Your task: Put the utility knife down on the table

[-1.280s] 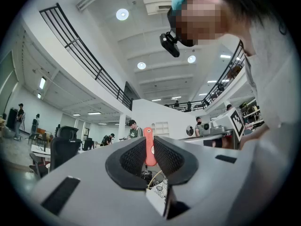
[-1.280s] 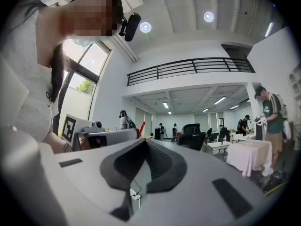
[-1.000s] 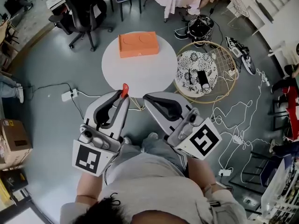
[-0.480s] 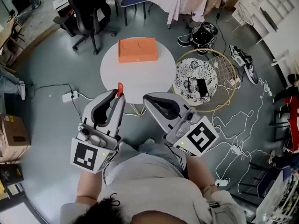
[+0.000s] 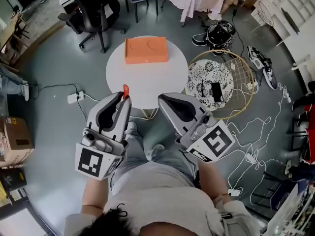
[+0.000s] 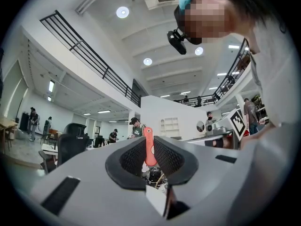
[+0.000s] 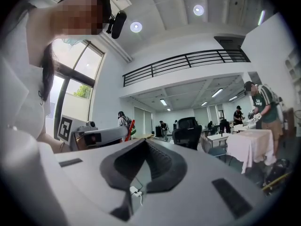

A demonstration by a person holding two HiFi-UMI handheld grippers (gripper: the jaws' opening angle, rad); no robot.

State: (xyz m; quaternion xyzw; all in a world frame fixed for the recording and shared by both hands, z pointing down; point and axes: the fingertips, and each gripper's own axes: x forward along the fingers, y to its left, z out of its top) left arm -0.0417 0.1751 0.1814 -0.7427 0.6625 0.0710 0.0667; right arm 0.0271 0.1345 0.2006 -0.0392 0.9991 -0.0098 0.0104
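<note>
The utility knife (image 5: pixel 125 90) is a slim red-orange piece that sticks out past the tips of my left gripper (image 5: pixel 122 101), which is shut on it. In the left gripper view the knife (image 6: pixel 149 150) stands upright between the black ribbed pads (image 6: pixel 131 158). It hangs over the near edge of the round white table (image 5: pixel 147 80), above the surface. My right gripper (image 5: pixel 165 102) is beside the left one, shut with nothing in it. In the right gripper view (image 7: pixel 143 144) its pads meet, and the knife (image 7: pixel 130 128) shows at the left.
An orange box (image 5: pixel 145 50) lies on the table's far side. A round wire basket (image 5: pixel 241 77) holding a patterned cushion stands to the right. Black office chairs (image 5: pixel 96 6) stand behind. A power strip (image 5: pixel 74 98) and white cables (image 5: pixel 246 132) lie on the floor; a cardboard box (image 5: pixel 15 140) sits at left.
The person has moved closer to the table. The left gripper, still holding the knife, has drifted left, so the knife tip now overlaps the table's near edge. The right gripper has shifted slightly right.
</note>
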